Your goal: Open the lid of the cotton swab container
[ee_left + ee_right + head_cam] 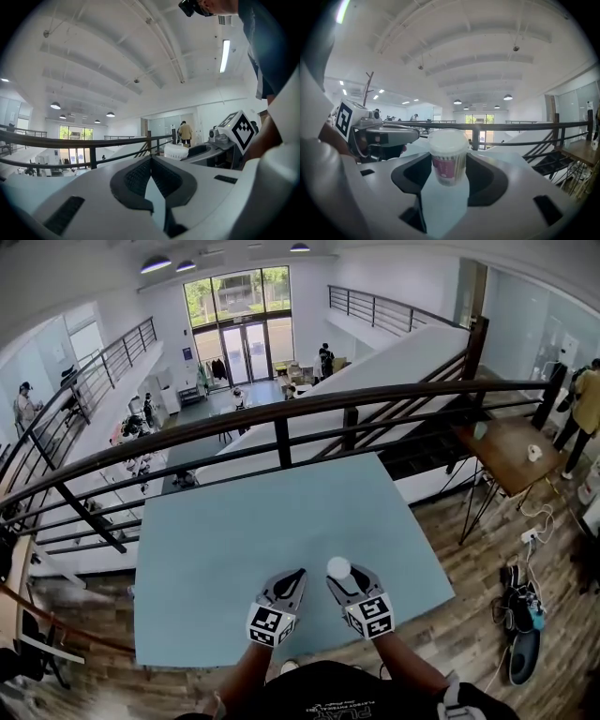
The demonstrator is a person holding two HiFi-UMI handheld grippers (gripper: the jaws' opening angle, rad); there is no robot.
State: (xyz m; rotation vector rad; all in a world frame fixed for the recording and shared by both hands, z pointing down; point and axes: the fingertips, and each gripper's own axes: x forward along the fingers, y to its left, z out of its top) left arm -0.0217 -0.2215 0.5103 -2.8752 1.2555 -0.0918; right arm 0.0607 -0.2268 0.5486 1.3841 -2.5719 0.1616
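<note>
The cotton swab container is a small tub with a white lid and a purple label. It stands upright between the jaws of my right gripper, which is shut on its body and holds it above the blue table. From the head view its white lid shows near the table's front edge. My left gripper hangs just left of it, jaws shut with nothing between them. In the left gripper view the container sits to the right, apart from my left jaws.
A dark metal railing runs along the table's far edge, with an open drop to a lower floor behind it. A wooden side table stands at the right, a person beyond it. Shoes and cables lie on the floor at right.
</note>
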